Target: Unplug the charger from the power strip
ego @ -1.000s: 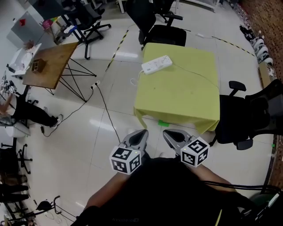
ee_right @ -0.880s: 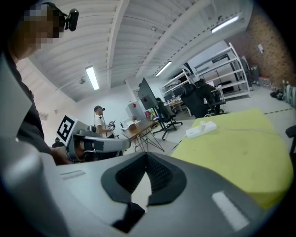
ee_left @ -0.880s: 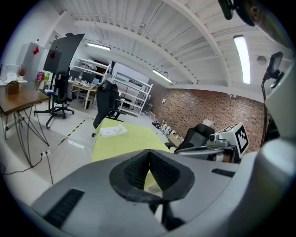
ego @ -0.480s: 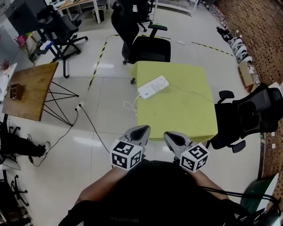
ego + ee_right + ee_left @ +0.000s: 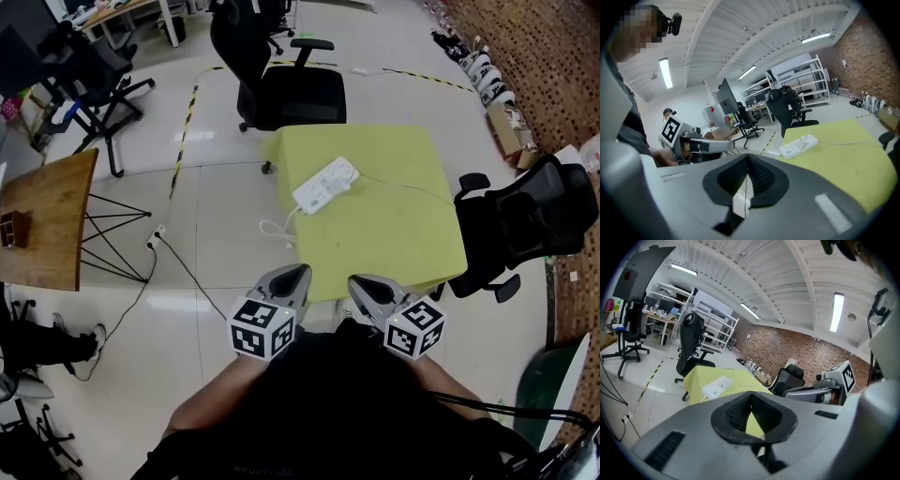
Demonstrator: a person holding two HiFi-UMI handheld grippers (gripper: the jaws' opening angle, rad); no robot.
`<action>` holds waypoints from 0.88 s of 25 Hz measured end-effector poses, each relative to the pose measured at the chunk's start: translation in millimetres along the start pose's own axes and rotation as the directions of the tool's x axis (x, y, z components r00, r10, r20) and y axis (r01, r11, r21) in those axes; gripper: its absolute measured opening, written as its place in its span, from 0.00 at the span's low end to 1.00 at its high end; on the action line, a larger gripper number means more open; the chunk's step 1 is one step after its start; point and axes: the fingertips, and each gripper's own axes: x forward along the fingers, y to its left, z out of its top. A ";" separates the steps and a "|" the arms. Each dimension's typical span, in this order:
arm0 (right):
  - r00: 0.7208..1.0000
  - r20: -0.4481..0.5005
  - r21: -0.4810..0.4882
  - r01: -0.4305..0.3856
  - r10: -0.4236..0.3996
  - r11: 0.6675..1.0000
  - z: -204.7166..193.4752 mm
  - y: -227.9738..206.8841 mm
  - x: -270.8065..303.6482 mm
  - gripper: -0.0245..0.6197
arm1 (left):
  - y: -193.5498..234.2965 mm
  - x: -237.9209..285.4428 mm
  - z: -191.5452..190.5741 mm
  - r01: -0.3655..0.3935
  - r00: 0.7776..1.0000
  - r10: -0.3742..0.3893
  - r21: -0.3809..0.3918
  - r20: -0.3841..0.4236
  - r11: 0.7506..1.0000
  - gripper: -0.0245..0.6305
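Note:
A white power strip (image 5: 323,185) lies on the far left part of the yellow-green table (image 5: 384,234). One thin white cable runs from it across the cloth to the right, another hangs off the left edge. I cannot tell a charger apart from the strip at this distance. My left gripper (image 5: 288,279) and right gripper (image 5: 361,286) are side by side close to my body, just short of the table's near edge, both shut and holding nothing. The left gripper view shows the strip (image 5: 717,386) beyond the shut left gripper (image 5: 751,394). The right gripper view shows the strip (image 5: 799,145) beyond the shut right gripper (image 5: 748,157).
A black office chair (image 5: 281,89) stands behind the table and another (image 5: 525,225) at its right side. A wooden table (image 5: 42,220) on black legs is at the left, with a black cable and plug (image 5: 155,234) on the floor near it.
The table and power strip have come nearer to me and now lie straight ahead. Both grippers have stayed shut and side by side.

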 end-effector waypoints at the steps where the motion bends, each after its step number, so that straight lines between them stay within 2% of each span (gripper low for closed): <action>1: 1.000 -0.005 0.006 -0.005 0.005 1.000 1.1 -1.7 4.0 0.04 | 4.4 0.9 0.5 -0.004 1.000 0.004 -0.007 -0.002 1.000 0.04; 7: 0.999 -0.024 0.000 -0.044 0.044 0.999 16.3 -19.4 24.3 0.04 | 26.5 5.1 15.0 -0.061 0.998 0.061 -0.024 0.026 0.998 0.04; 15: 0.989 -0.057 0.066 -0.134 0.137 0.989 47.9 -71.5 51.4 0.04 | 55.1 2.9 32.0 -0.224 0.969 0.232 -0.096 0.087 0.970 0.04; 22: 0.987 -0.123 -0.003 -0.105 0.104 0.994 55.2 -154.6 80.2 0.04 | 62.1 26.8 42.4 -0.314 0.942 0.324 -0.115 0.084 0.942 0.04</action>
